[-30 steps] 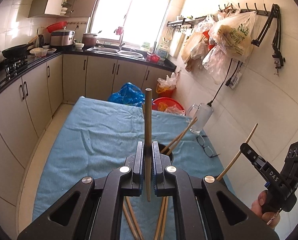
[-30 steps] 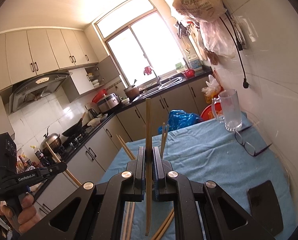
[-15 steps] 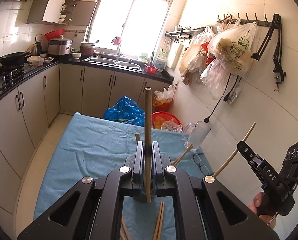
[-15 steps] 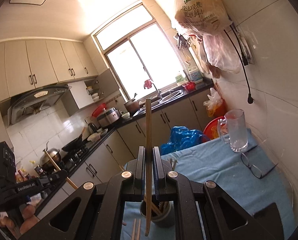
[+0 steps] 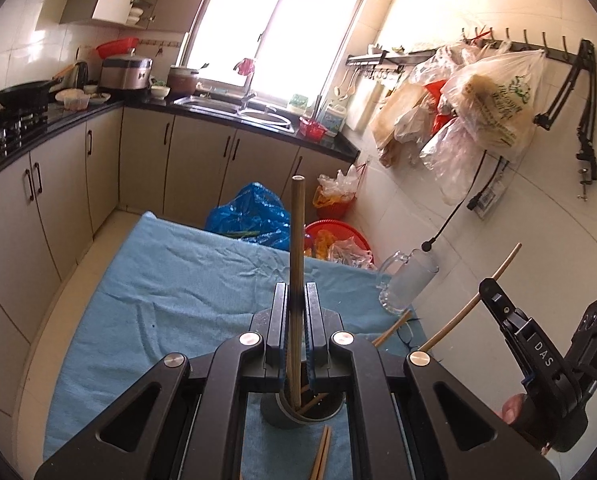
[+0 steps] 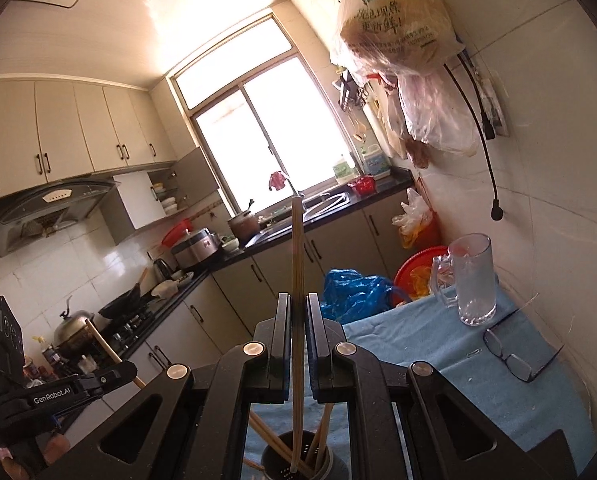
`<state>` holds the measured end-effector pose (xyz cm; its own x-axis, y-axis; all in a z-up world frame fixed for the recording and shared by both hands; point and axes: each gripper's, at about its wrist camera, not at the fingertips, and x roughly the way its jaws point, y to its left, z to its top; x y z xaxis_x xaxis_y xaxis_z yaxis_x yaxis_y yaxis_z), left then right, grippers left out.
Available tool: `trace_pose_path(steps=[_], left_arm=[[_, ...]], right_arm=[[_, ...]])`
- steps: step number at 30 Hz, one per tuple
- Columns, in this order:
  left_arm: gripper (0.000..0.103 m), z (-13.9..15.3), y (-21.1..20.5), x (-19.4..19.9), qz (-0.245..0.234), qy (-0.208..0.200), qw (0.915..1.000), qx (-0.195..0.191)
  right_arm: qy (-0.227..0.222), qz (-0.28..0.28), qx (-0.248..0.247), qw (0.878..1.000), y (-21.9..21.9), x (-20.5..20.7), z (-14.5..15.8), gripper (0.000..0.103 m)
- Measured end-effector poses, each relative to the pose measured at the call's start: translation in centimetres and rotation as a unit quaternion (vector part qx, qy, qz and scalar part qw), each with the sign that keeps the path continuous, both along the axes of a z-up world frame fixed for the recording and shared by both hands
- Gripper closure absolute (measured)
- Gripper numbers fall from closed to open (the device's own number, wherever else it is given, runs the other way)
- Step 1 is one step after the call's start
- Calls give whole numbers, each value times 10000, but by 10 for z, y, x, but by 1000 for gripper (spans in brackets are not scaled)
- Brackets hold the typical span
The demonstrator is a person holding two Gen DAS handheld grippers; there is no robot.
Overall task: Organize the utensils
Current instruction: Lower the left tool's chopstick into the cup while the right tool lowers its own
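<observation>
My left gripper (image 5: pixel 296 312) is shut on a brown chopstick (image 5: pixel 297 240) held upright, its lower end over the mouth of a dark grey utensil cup (image 5: pixel 298 414) on the blue cloth (image 5: pixel 170 284). My right gripper (image 6: pixel 297 320) is shut on a paler chopstick (image 6: pixel 297 256), whose lower tip hangs just above or inside the same cup (image 6: pixel 298 460), among several chopsticks standing in it. Loose chopsticks (image 5: pixel 322 454) lie on the cloth in front of the cup. Each gripper shows in the other's view: the right gripper (image 5: pixel 494 292) at far right, the left gripper (image 6: pixel 110 372) at lower left.
A glass mug (image 6: pixel 472 276) and a pair of glasses (image 6: pixel 510 356) sit on the cloth by the tiled wall. Past the table's far end are a blue bag (image 5: pixel 254 216) and a red basin (image 5: pixel 338 236). Plastic bags (image 5: pixel 486 108) hang from wall hooks.
Both grippers have drawn back toward me with their chopsticks still clamped. The cup, earlier ahead of or hidden behind the jaws, now sits low between the fingers in both views.
</observation>
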<state>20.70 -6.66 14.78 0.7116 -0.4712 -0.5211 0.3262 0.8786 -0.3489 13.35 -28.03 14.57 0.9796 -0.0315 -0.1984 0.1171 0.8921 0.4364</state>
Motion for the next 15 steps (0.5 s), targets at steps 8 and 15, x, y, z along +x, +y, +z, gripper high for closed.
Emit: trace_pose_path(steps=[8,15], left_arm=[[97,-34,-5,17,-70,275,9996,21],[96,-52,-8,24,-145,446,9989,73]], right_arm=[[303,30,-160,9994,11,24,-30,95],[541,114,-182,9983,20,29,-52,95]])
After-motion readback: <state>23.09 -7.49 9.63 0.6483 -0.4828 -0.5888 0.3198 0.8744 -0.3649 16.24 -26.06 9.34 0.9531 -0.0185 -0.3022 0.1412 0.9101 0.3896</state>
